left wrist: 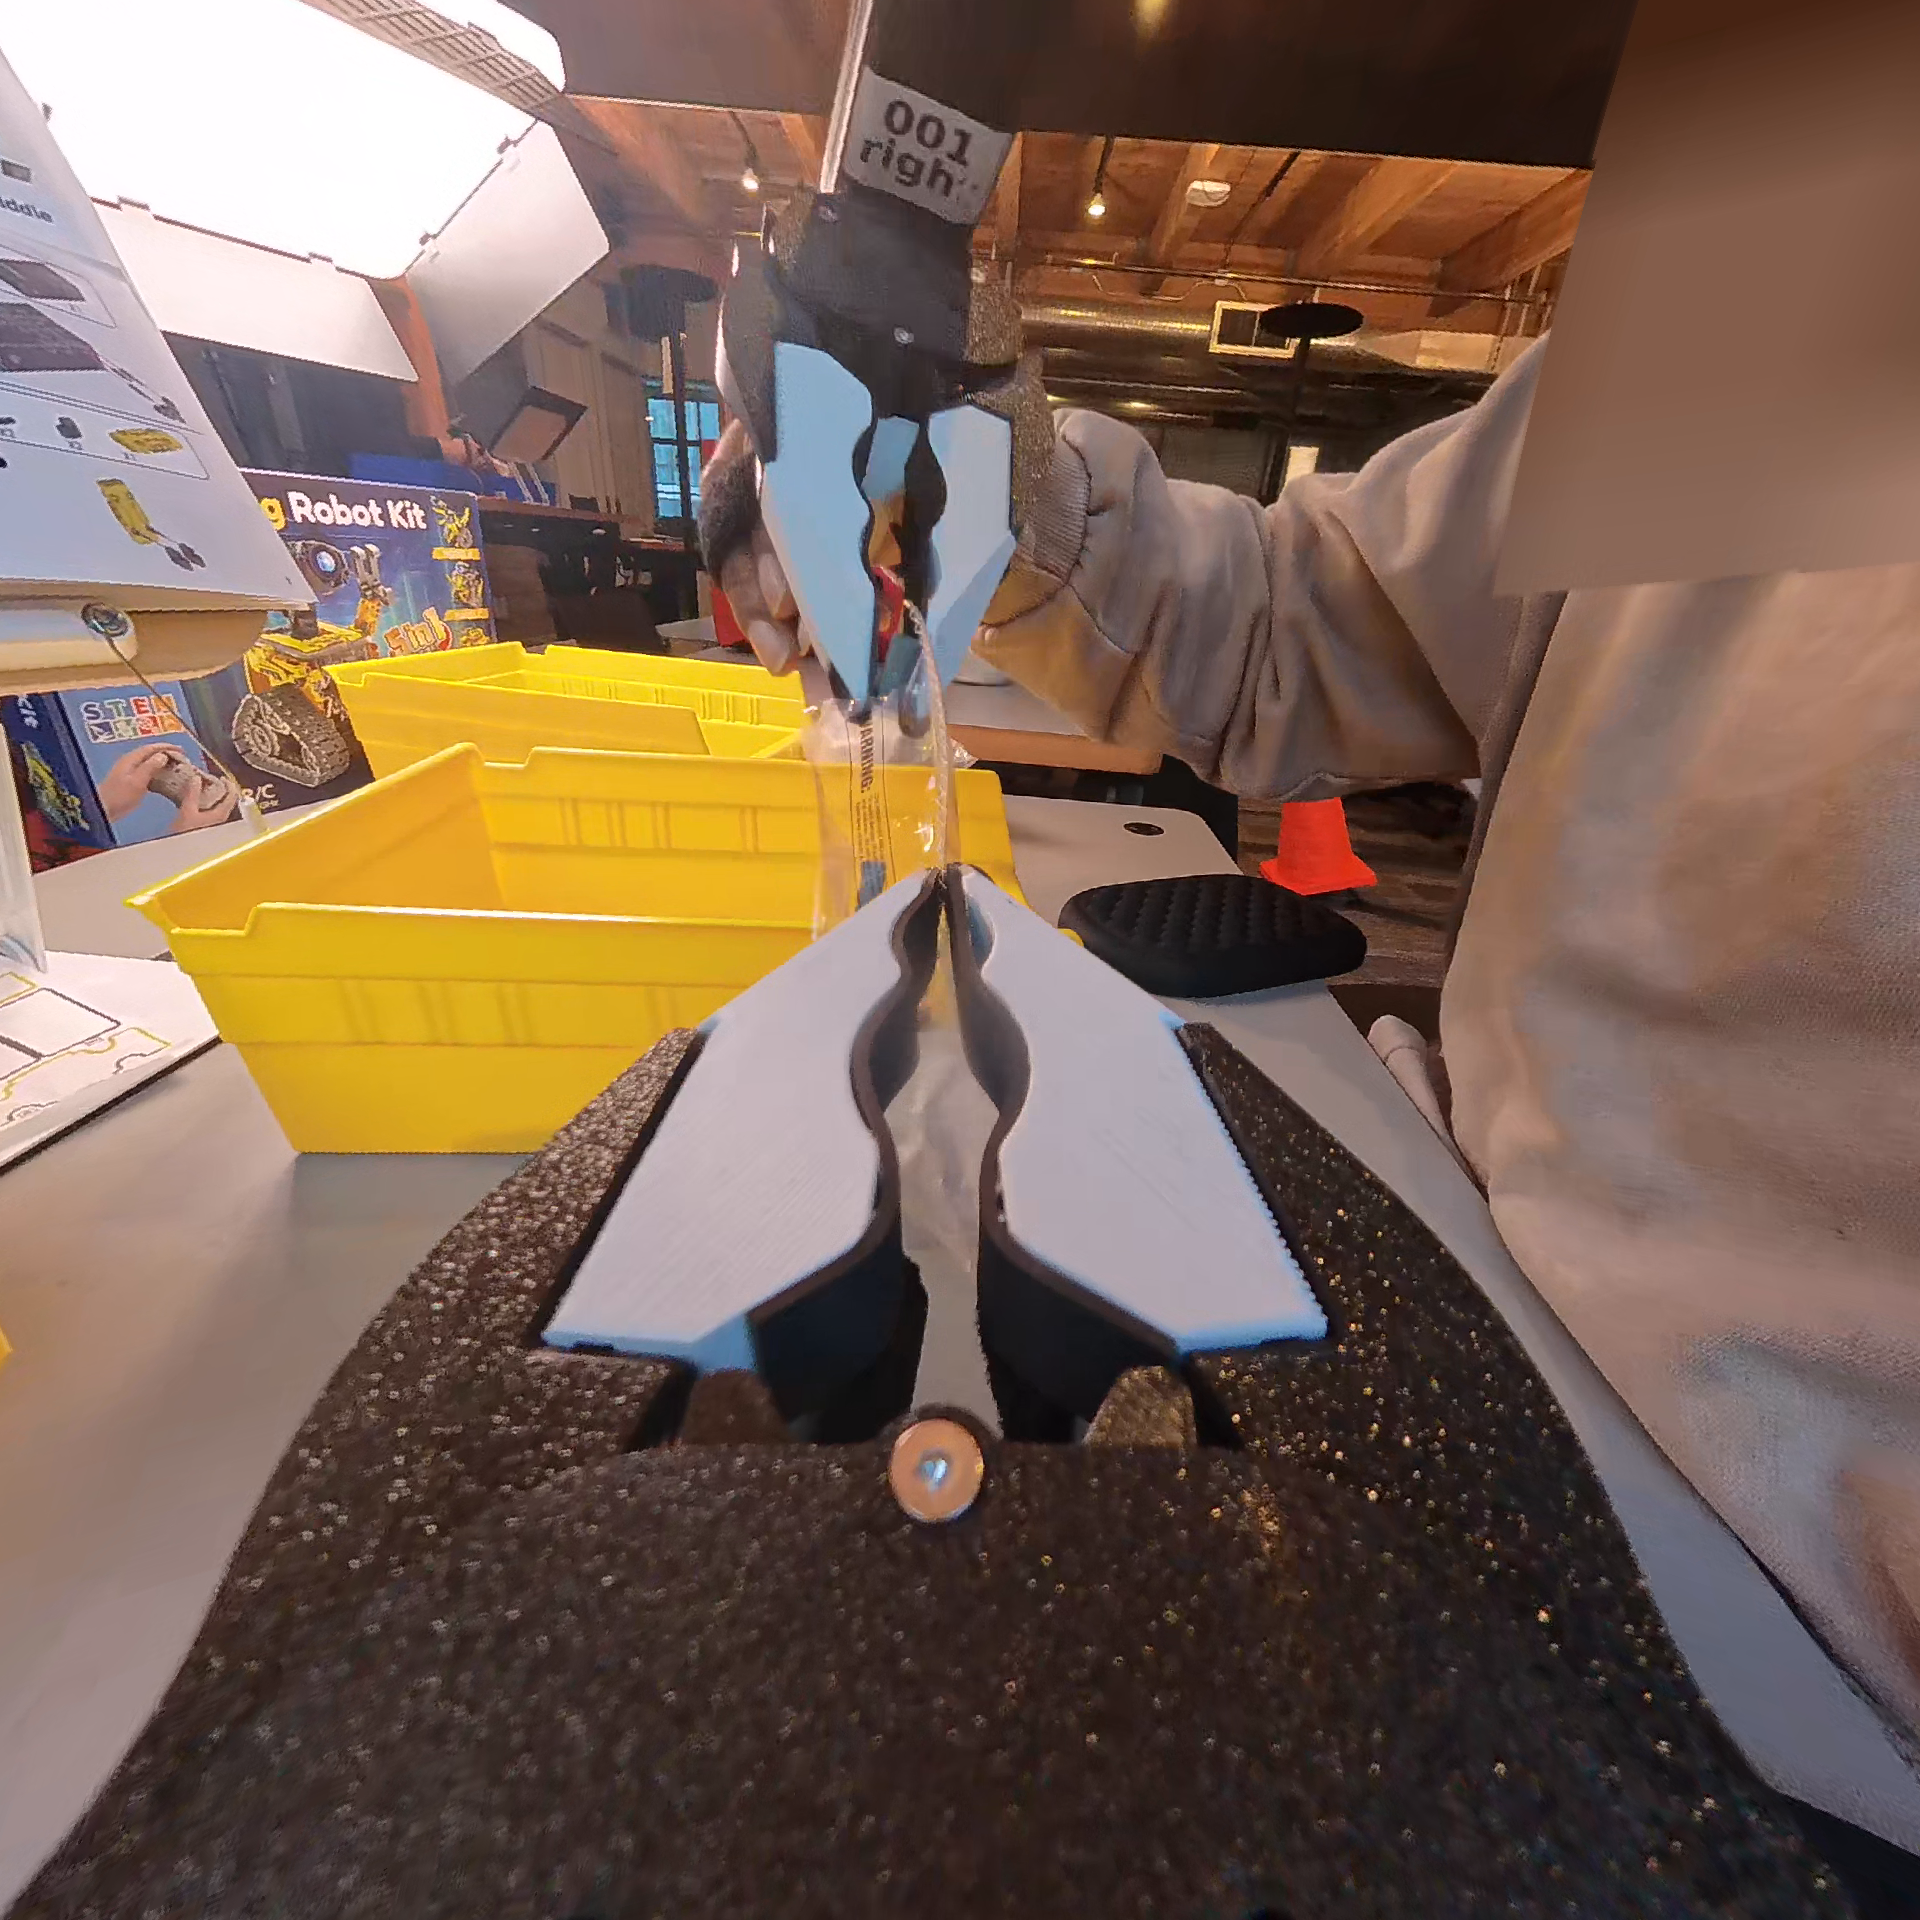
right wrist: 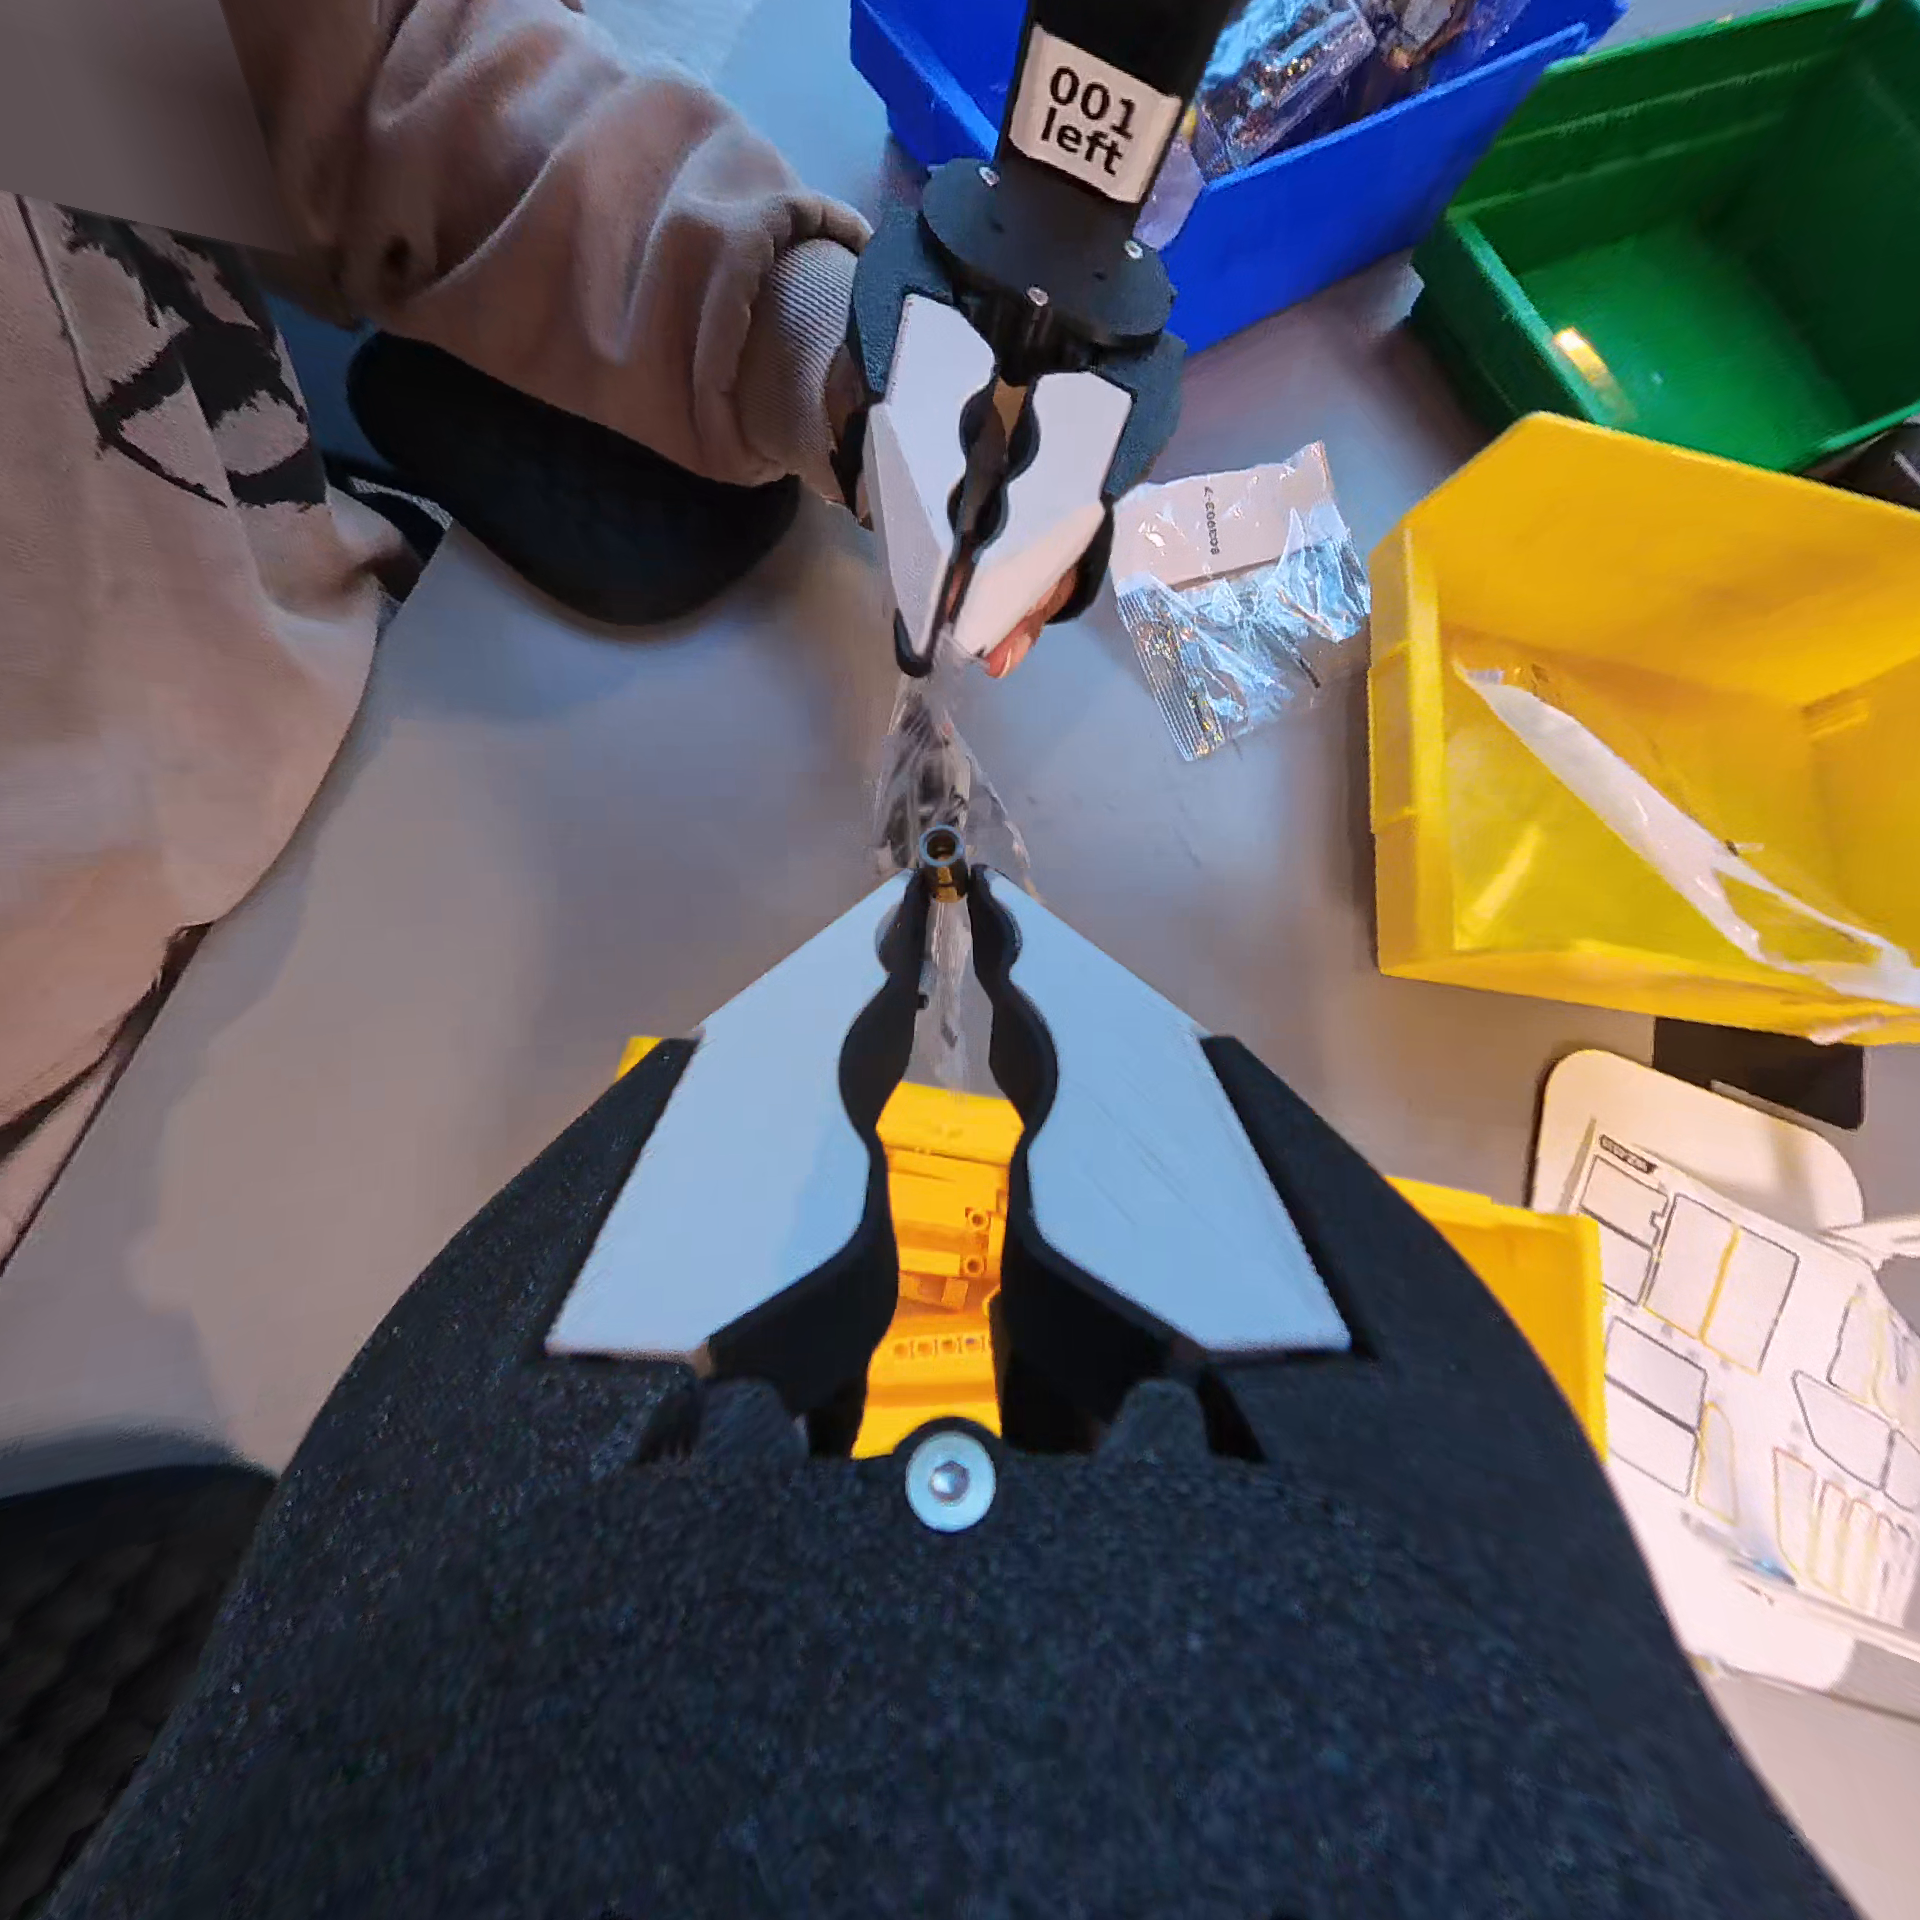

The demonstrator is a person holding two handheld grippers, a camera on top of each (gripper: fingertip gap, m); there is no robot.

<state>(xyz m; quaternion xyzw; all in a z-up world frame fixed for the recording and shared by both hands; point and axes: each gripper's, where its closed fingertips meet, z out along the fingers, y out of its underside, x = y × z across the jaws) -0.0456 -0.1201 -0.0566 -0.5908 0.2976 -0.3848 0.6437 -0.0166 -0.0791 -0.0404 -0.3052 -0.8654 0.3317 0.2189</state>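
Left gripper and right gripper: both clenched on small clear plastic parts bag, stretched between tips above grey table; yellow plastic bin just beside

I see a white printed label on the black stem of the right gripper, and its twin on the left gripper. A strip of black print runs down the clear bag between them. Far left, a blue box carries large lettering. A leaflet at left shows small captions. A small bag on the table bears a short code.
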